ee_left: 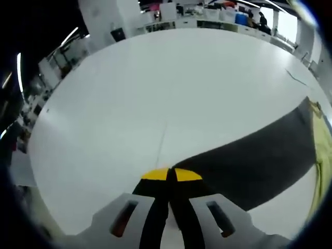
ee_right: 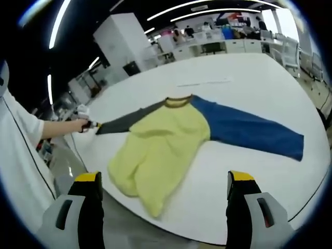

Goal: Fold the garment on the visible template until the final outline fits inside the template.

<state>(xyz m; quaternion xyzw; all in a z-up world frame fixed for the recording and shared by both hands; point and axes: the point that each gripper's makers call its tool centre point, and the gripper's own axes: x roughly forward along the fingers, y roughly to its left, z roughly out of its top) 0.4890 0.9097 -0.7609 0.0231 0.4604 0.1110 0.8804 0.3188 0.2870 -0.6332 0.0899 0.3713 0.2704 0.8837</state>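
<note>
Garment first: it is a long-sleeved shirt with a yellow body, one dark grey sleeve and one blue sleeve. It lies spread out on a big white table, near the table's front edge. The yellow part is bunched and wrinkled at the bottom. The blue sleeve is flat and stretched out to one side. The grey sleeve is stretched out to the other side.

In the right gripper view, the right gripper has its two yellow-tipped jaws wide apart, with nothing between them. It is up above the near edge of the table, away from the shirt.

The left gripper has its jaws pressed close together, pinching the end of the grey sleeve. In the right gripper view you can see this gripper at the tip of the grey sleeve, held by a person's hand. The person wears a white sleeve.

Far behind the table there are white desks and long ceiling lights.
</note>
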